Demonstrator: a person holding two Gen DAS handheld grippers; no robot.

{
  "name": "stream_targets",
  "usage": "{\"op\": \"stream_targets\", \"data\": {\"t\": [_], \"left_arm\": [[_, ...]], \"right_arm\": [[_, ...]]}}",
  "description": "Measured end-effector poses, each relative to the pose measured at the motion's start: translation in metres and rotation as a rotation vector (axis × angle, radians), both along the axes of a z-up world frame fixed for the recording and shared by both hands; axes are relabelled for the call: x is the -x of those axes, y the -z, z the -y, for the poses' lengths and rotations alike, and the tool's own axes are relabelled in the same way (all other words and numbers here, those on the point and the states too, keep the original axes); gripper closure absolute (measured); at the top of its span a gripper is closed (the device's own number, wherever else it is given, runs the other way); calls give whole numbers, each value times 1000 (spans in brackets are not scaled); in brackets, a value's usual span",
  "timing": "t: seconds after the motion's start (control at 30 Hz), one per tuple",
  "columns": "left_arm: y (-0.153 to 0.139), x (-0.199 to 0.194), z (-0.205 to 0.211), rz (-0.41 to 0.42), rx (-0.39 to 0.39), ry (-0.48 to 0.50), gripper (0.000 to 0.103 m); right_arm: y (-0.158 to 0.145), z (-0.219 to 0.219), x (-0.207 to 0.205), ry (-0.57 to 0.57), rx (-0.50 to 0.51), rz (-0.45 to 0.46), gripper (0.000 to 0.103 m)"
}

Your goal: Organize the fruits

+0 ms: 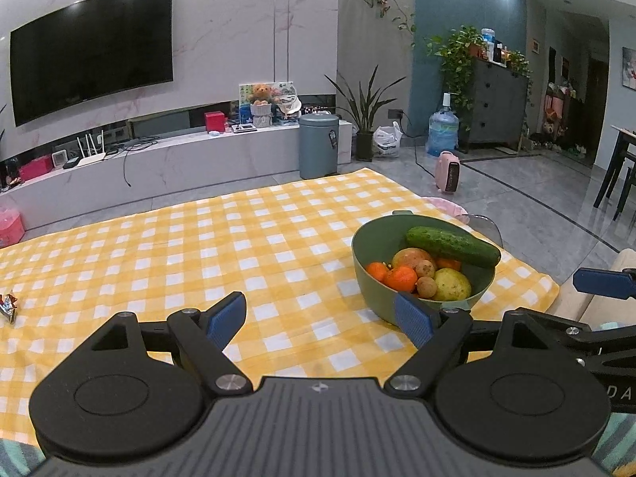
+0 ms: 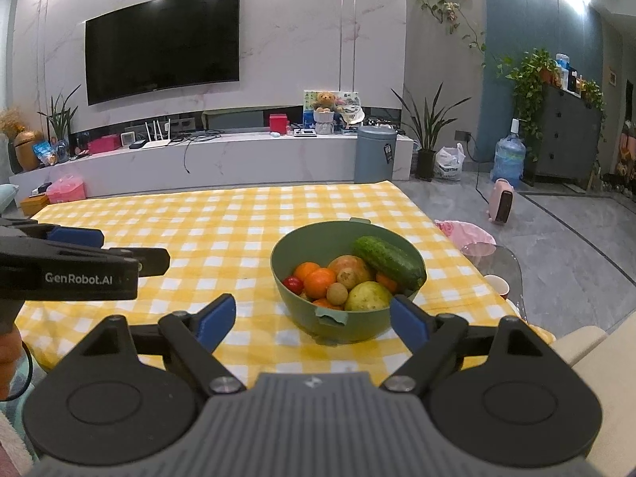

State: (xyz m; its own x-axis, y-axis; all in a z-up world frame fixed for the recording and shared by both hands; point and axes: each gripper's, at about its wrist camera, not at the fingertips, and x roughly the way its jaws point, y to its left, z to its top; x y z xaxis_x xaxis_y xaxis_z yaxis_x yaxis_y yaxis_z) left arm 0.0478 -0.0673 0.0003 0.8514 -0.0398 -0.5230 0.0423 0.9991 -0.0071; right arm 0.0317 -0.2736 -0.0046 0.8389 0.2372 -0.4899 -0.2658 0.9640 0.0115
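Note:
A green bowl (image 1: 367, 274) stands on the yellow checked tablecloth (image 1: 198, 246), at the right in the left wrist view and centred in the right wrist view (image 2: 296, 310). It holds a cucumber (image 2: 387, 260), several oranges (image 2: 318, 280), a yellow-green fruit (image 2: 367, 296), small brown fruits (image 2: 338, 292) and a red one (image 2: 293, 284). My left gripper (image 1: 320, 316) is open and empty, just left of the bowl. My right gripper (image 2: 312, 320) is open and empty, its fingers either side of the bowl's near wall, a little short of it.
A small wrapped sweet (image 1: 8, 305) lies at the cloth's left edge. The left gripper's side (image 2: 71, 266) shows at the left of the right wrist view. Beyond the table are a TV console (image 2: 198, 159), a grey bin (image 2: 375, 153) and a pink heater (image 2: 501, 200).

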Motion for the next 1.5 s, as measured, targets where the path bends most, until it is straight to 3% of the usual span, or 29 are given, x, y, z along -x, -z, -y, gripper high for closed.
{"op": "stream_targets", "data": {"t": [1.5], "left_arm": [[-1, 2, -3, -17, -19, 21, 5]], "right_arm": [[2, -2, -1, 7, -4, -12, 18]]}}
